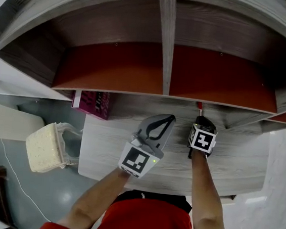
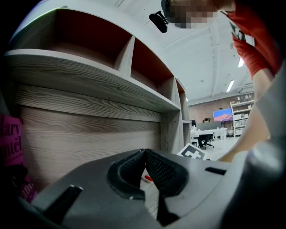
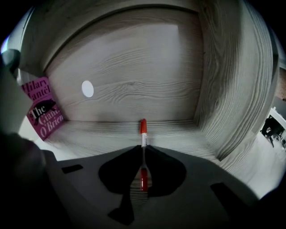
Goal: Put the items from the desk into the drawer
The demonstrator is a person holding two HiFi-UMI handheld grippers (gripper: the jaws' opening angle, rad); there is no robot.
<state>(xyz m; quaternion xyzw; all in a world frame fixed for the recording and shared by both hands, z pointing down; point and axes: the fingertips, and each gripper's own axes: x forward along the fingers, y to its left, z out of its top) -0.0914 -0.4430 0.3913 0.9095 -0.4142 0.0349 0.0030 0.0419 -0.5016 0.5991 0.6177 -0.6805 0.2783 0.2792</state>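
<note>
A red and white marker [image 3: 143, 134] sits between the jaws of my right gripper [image 3: 143, 148], which is shut on it. Its red cap points at the back wall of the desk nook. In the head view the marker's tip [image 1: 198, 106] pokes out beyond the right gripper [image 1: 200, 118] under the shelf. My left gripper [image 1: 170, 119] hangs over the desk [image 1: 104, 148] just left of it, shut, nothing between its pads [image 2: 134, 167]. A pink book [image 1: 92, 102] leans at the nook's left end. No drawer is in view.
A shelf unit with red-backed compartments [image 1: 117, 65] overhangs the desk's back. A pale cushioned seat [image 1: 45, 147] stands on the floor to the left. A white round sticker [image 3: 87, 88] is on the back wall. The nook's right side wall [image 3: 228, 89] stands close to the marker.
</note>
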